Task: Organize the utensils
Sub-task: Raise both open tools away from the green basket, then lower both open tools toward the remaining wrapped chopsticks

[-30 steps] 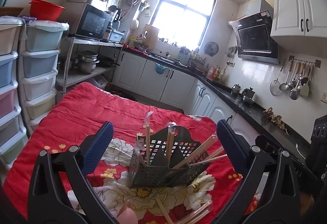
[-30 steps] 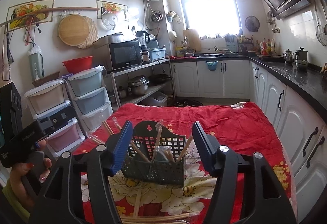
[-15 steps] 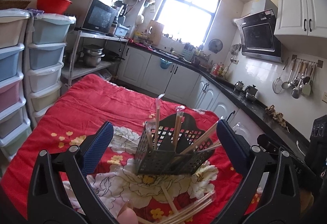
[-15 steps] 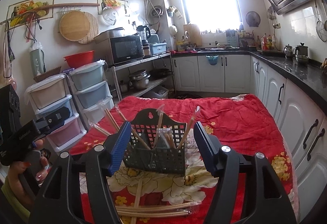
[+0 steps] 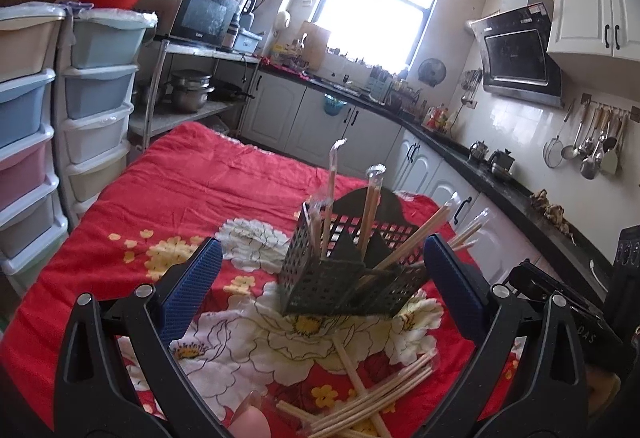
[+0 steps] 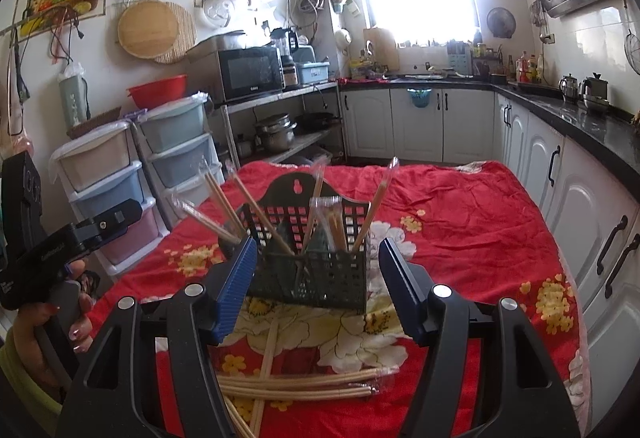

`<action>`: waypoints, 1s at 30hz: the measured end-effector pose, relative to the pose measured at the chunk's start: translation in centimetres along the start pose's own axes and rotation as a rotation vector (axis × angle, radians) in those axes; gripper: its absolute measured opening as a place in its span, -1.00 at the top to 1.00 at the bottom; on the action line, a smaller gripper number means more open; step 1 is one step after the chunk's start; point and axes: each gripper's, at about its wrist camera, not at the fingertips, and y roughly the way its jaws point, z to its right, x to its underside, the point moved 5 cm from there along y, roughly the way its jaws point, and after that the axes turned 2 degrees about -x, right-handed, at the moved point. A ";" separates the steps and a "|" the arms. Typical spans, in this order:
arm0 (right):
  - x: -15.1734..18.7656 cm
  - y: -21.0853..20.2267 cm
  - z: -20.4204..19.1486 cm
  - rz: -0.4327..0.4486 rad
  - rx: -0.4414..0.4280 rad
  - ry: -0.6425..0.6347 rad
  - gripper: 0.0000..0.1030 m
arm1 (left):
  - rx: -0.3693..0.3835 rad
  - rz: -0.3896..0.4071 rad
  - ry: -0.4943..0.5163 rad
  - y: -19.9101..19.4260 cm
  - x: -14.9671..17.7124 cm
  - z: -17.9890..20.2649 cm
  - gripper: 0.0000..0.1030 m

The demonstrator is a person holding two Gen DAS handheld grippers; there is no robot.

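Observation:
A dark perforated utensil holder (image 5: 344, 278) (image 6: 316, 262) stands on the red floral cloth (image 5: 160, 198) (image 6: 460, 214). Several wrapped wooden chopsticks (image 5: 370, 206) (image 6: 380, 194) stick up out of it. More wrapped chopsticks (image 5: 372, 398) (image 6: 300, 386) lie loose on the cloth in front of it. My left gripper (image 5: 320, 290) is open and empty, back from the holder. My right gripper (image 6: 316, 286) is open and empty, its fingers either side of the holder's front. The left gripper's body also shows in the right wrist view (image 6: 60, 242).
Stacked plastic drawers (image 5: 48, 110) (image 6: 140, 174) stand left of the table. White cabinets under a black counter (image 5: 500, 178) (image 6: 580, 126) run along the right and back. A metal rack with a microwave (image 6: 250, 72) and pots stands behind.
Both grippers have pulled back and risen a little; the loose chopsticks in front of the holder have come into view. Both stay open and empty.

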 end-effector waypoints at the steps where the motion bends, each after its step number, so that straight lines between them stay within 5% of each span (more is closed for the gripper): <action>1: 0.3 0.1 0.0 -0.009 0.000 0.000 -0.19 | -0.002 -0.008 0.000 0.1 0.2 0.0 -0.80; 30: 5.6 2.7 0.2 -0.181 -0.007 0.007 -0.19 | -0.067 -0.210 -0.009 2.3 6.2 -2.8 -0.80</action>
